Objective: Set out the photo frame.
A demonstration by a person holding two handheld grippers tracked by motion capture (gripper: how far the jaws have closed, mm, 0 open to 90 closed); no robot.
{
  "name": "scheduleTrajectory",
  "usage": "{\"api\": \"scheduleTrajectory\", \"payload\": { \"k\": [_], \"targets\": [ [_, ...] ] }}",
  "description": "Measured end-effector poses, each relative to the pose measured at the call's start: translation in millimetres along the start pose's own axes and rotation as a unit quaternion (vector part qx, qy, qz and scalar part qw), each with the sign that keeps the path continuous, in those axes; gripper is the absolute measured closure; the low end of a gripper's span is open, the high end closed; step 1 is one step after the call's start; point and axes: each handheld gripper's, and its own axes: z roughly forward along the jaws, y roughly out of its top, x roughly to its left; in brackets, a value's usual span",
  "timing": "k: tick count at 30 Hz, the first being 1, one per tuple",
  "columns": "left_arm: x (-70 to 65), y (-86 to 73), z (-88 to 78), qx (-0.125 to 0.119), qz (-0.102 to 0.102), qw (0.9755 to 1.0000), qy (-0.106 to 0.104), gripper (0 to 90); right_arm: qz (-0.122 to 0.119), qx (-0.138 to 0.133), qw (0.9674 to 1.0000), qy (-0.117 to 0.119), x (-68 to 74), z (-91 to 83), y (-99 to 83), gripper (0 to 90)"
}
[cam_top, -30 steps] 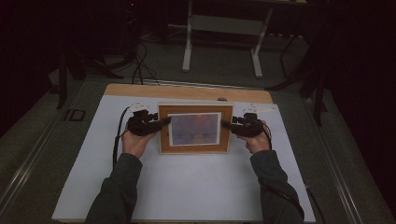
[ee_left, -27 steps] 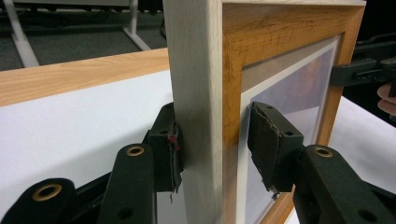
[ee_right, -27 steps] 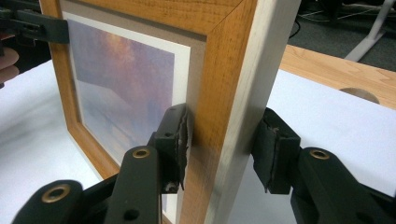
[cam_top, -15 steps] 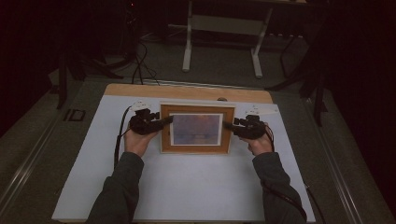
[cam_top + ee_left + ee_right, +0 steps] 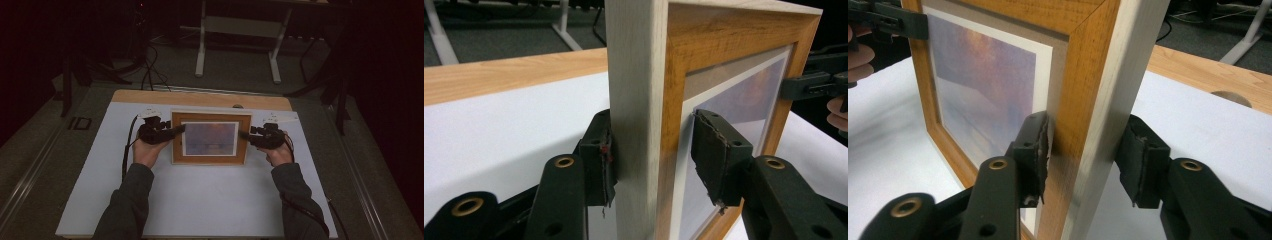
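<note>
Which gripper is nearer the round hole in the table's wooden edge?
Right. The right gripper straddles the right edge of the frame, just this side of the hole. The left gripper, jaws just opening around the frame's left edge, is farther off.

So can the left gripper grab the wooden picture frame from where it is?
Probably yes. The left gripper already straddles the wooden picture frame's edge. One pad touches its back, the other stands just off the glass; its jaws have just been opening. Nothing blocks it.
</note>
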Motion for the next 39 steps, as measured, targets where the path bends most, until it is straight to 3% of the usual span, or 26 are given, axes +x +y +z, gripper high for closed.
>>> {"api": "scheduleTrajectory", "payload": {
  "k": [6,13,21,36,39],
  "targets": [
    [-0.9,0.1,-1.8,0.002,0.003,1.0,0.003,52.1,0.002,-0.001,1.0,-0.003,-1.4,-3.6,-1.4,54.0],
    [-0.5,0.9,-13.8,-0.004,0.001,1.0,0.004,49.7,0.002,0.001,1.0,0.002,-2.7,-10.4,-5.4,52.2],
    [0.5,0.5,-33.5,-0.005,0.005,1.0,0.006,49.8,-0.015,0.016,0.9997,0.004,1.0,-17.9,-6.0,52.2],
    [11.3,-27.8,-63.8,0.016,-0.005,0.9995,0.028,49.8,-0.019,0.042,0.999,0.0,-0.8,-32.6,-22.1,53.5],
    [12.3,-40.2,-66.9,0.023,-0.011,0.9991,0.035,49.8,-0.017,0.044,0.9989,-0.001,-2.0,-33.7,-26.9,53.6]
  ]
}}
